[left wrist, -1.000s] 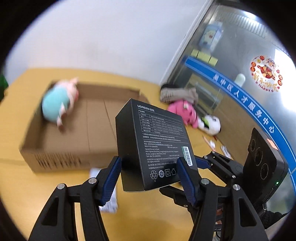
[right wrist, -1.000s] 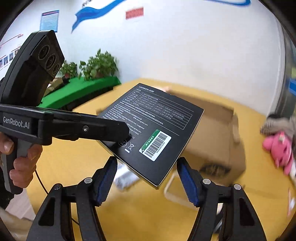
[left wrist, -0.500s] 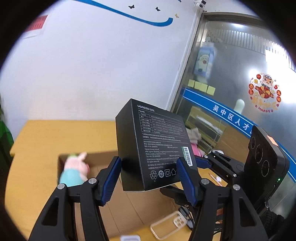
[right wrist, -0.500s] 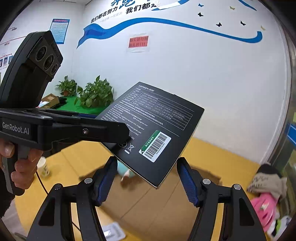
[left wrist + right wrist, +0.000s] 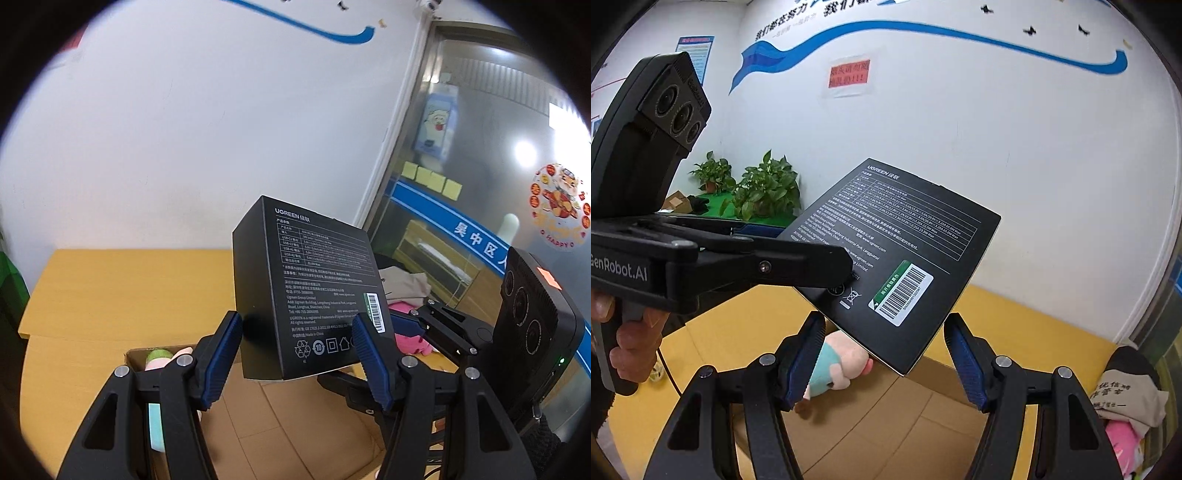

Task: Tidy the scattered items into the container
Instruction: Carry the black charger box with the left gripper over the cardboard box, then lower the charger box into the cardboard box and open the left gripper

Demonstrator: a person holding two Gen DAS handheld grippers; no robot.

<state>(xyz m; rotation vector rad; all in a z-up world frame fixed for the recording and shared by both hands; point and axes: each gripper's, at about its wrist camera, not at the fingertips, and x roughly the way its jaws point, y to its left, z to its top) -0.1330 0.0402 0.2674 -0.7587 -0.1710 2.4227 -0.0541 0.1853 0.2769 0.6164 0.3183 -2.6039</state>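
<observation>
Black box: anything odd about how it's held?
The black box sits askew: the left gripper has its jaws clamped on only its bottom end, and in the right wrist view it hangs corner-down between the jaws of the right gripper, above the carton. No damage shows.

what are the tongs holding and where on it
Both grip the black box: left tongs clamp its lower side edges, right tongs appear to pinch its near corner.

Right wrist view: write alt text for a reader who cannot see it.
A black UGREEN box is held over an open cardboard box, gripped by the left gripper from the left edge. The right gripper fingers frame its lower corner; a plush toy lies inside.
</observation>
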